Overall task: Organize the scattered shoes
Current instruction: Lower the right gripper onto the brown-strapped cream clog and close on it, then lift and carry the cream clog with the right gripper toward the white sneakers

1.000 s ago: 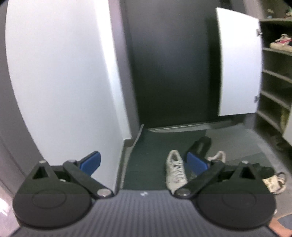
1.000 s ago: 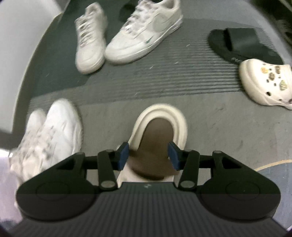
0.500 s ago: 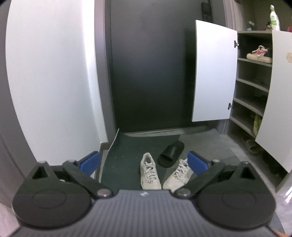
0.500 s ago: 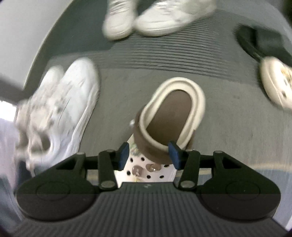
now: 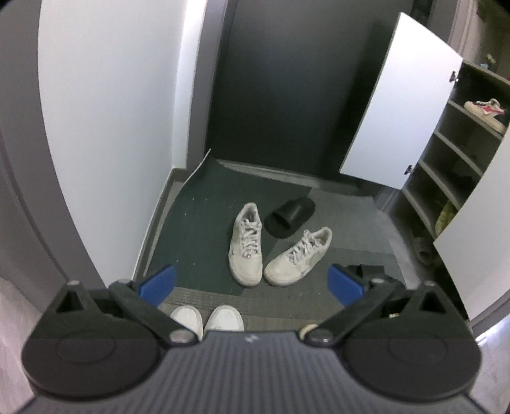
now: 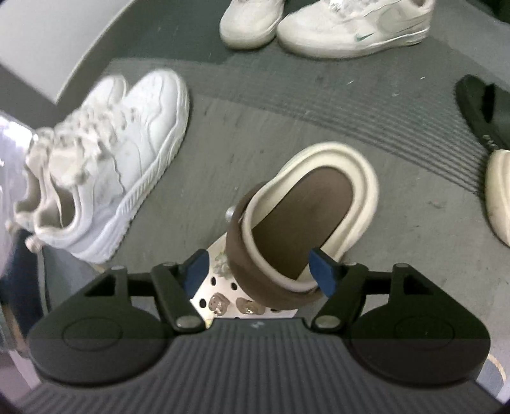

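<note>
Cream rubber with a brown lining, the clog (image 6: 306, 219) sits between the blue pads of the right gripper (image 6: 259, 272), its heel strap toward the camera and its toe pointing away. The jaws stand on either side of the heel, close to it; whether the pads actually press the shoe cannot be told. The clog is tilted over the grey mat (image 6: 255, 127), and its perforated upper with small charms shows below the strap.

Left of the clog lies a pair of white sneakers (image 6: 108, 165), side by side, heels toward the camera. Beyond the clog, at the mat's far edge, are two more pale sneakers (image 6: 325, 25). To the clog's right a black slide (image 6: 481, 108) lies just above a second cream clog (image 6: 497, 194).

The left gripper (image 5: 251, 283) is spread wide and holds nothing, raised above the floor. Beneath it the two pale sneakers (image 5: 274, 248) rest toes together beside another black slide (image 5: 290, 216). Right of them stands the open shoe cabinet (image 5: 459, 153), one door (image 5: 398, 102) swung out, a red-and-white shoe (image 5: 486, 111) on an upper shelf.
</note>
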`<state>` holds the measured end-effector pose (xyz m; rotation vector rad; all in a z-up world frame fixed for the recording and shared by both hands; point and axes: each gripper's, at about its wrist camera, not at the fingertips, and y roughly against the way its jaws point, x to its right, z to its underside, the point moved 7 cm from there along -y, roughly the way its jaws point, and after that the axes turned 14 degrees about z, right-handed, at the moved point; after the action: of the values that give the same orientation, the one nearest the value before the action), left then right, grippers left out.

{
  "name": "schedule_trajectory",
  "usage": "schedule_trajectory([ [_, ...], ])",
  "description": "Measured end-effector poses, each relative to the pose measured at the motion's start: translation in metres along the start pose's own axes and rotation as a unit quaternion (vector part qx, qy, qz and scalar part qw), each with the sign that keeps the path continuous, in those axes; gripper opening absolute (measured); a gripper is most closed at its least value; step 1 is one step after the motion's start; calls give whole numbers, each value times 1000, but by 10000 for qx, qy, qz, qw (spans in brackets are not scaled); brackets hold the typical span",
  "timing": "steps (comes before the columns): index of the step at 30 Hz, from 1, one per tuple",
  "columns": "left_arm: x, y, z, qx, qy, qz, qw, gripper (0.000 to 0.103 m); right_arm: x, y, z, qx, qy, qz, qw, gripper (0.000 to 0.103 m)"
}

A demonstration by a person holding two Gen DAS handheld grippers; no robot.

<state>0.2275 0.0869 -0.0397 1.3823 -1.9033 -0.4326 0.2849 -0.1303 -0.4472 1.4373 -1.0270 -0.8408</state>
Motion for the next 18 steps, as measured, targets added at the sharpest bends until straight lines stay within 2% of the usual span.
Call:
schedule_trajectory([
  [3, 0, -3, -3, -15, 38, 66, 10000, 103, -7, -8, -4, -187, 226, 38, 9996, 66],
  [5, 3, -2, -4, -12, -18, 88, 10000, 103, -7, -16, -7, -697, -52, 3, 9976, 61],
  [9, 9, -5, -4, -80, -21, 190, 9998, 103, -8, -16, -14, -863, -269, 7, 9959, 53],
  [12, 12, -4, -4, -85, -29, 264, 9996, 103, 0, -8, -17, -735, -681, -117, 9949, 38],
  [13, 13, -2, -4, -75, -29, 296, 9995, 103, 4, -5, -18, -658, -897, -187, 9936, 22],
  [18, 18, 10, -5, 4, -35, 452, 9990, 103, 37, 16, -16, -286, -2102, -445, 9762, 19],
])
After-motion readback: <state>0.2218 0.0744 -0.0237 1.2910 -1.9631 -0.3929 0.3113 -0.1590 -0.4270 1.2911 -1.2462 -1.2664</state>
